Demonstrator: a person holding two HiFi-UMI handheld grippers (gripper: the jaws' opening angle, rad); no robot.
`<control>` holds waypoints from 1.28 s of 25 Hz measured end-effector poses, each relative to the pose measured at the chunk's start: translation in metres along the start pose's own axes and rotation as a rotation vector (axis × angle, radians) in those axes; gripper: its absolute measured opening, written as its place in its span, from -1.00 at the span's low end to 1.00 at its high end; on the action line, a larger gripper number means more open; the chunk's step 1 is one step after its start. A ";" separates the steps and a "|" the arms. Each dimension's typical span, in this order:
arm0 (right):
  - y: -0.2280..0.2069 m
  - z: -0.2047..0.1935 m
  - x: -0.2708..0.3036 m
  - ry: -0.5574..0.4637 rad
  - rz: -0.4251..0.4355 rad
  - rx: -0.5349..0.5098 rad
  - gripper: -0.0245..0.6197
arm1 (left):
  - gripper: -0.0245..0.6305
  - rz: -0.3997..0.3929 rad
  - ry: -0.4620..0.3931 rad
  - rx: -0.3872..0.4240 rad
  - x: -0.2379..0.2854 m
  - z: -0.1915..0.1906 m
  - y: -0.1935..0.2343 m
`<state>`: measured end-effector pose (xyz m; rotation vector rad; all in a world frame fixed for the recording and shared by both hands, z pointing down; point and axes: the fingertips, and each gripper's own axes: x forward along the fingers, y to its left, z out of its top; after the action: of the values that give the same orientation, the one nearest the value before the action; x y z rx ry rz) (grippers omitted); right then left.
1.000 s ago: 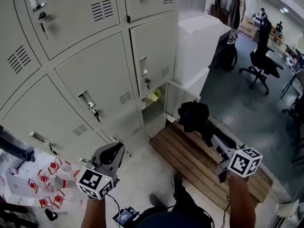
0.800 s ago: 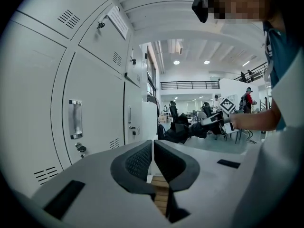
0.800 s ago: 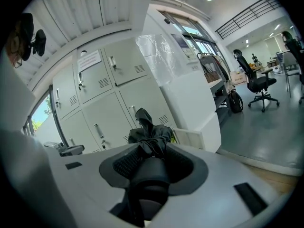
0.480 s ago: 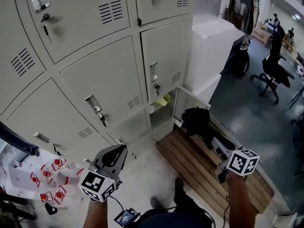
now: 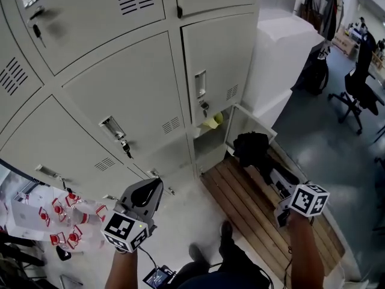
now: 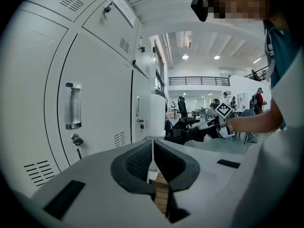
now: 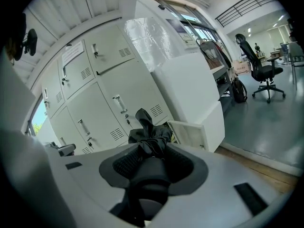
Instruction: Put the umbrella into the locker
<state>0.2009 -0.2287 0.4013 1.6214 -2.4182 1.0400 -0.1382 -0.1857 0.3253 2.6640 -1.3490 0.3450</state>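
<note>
Gripping the umbrella [image 5: 251, 149] by its handle end, my right gripper [image 5: 271, 173] has its jaws spread wide because the black grip is thick. They press on it from both sides. The folded canopy sticks out ahead of the jaws, so the soft, bunched end will, I judge, meet the open locker [image 5: 207, 144] first, and my fingers can stay outside the opening.

The umbrella hangs in the air just in front of the open locker and a little to its door side, not yet inside. Its tip points roughly at the gap between the frame and the swung-out door [image 5: 248, 121]. That door stands close beside the canopy, so I reckon the approach has to slip past its edge without catching cloth on it.

A yellow thing [image 5: 213, 120] already lies at the top of the open locker's mouth. I cannot tell what it is, but it leaves the lower part of the compartment free, which is probably why I carry the umbrella low and angled slightly downward.

My left gripper [image 5: 156, 185] is closed on nothing, jaws together. It waits well off to the far side of the open locker from the door, in front of the shut doors. I think it is held back there so it stays clear of the path and is free to steady the door if needed.
</note>
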 end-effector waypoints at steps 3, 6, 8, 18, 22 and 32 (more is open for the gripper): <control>-0.009 -0.002 0.021 0.017 0.010 0.011 -0.37 | -0.83 0.008 0.013 -0.019 0.014 -0.011 0.007; -0.018 -0.006 0.043 0.036 0.017 0.024 -0.36 | -0.84 0.020 0.035 -0.037 0.028 -0.024 0.013; -0.026 -0.009 0.059 0.049 0.020 0.033 -0.36 | -0.83 0.024 0.048 -0.050 0.037 -0.033 0.017; -0.057 -0.030 0.140 0.115 0.028 0.050 -0.36 | -0.84 0.046 0.099 -0.087 0.073 -0.077 0.037; -0.069 -0.041 0.169 0.130 0.033 0.058 -0.36 | -0.84 0.068 0.122 -0.101 0.085 -0.090 0.045; -0.099 -0.066 0.231 0.168 0.034 0.075 -0.36 | -0.84 0.100 0.145 -0.134 0.114 -0.131 0.058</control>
<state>0.1594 -0.3996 0.5922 1.4525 -2.3323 1.2327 -0.1382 -0.2793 0.4831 2.4196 -1.4111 0.4342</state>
